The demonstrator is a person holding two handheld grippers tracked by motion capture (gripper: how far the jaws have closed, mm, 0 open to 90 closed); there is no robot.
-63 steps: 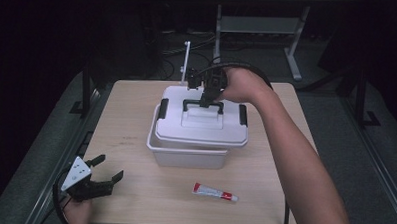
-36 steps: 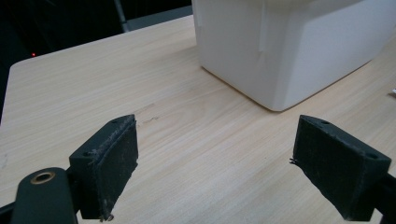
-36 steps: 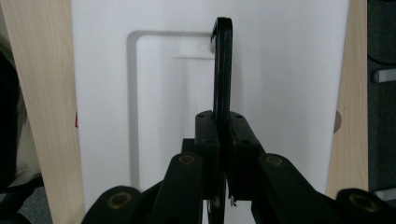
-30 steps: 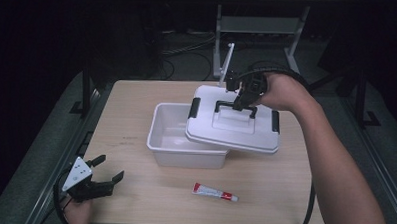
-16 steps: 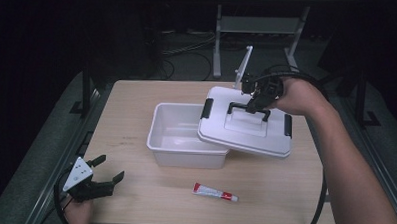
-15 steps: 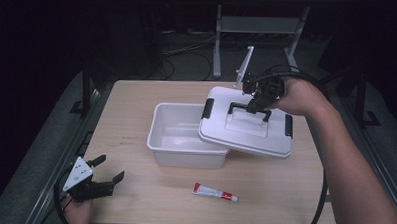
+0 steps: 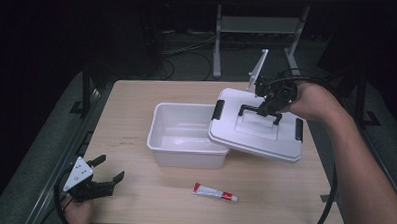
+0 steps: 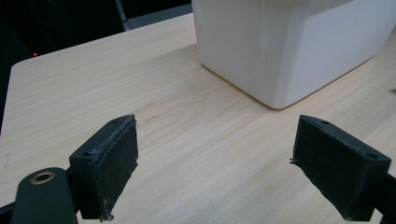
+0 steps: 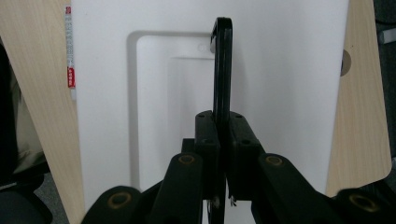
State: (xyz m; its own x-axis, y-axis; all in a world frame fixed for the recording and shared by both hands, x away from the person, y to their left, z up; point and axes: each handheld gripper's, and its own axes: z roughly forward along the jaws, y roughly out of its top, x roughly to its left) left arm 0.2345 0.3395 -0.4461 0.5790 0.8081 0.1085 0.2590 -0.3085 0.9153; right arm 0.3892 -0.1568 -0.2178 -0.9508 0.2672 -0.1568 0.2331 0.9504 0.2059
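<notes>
A white lid (image 7: 258, 131) with black side latches hangs tilted over the right rim of the open white box (image 7: 188, 134). My right gripper (image 7: 268, 102) is shut on the lid's black handle (image 9: 221, 70), which runs upright between the jaws in the right gripper view, above the lid's white top (image 9: 285, 84). My left gripper (image 7: 104, 184) rests open at the table's front left corner. In the left gripper view its pads (image 8: 114, 163) stand wide apart over bare wood, with the box wall (image 8: 289, 46) ahead.
A small white and red tube (image 7: 214, 192) lies on the wooden table (image 7: 132, 99) in front of the box, and shows as a tube (image 9: 70, 51) beside the lid. Dark floor, cables and a metal stand (image 7: 259, 29) lie beyond the far edge.
My right gripper has lifted the lid off the box and carried it to the right, leaving the box open. The left gripper has stayed put.
</notes>
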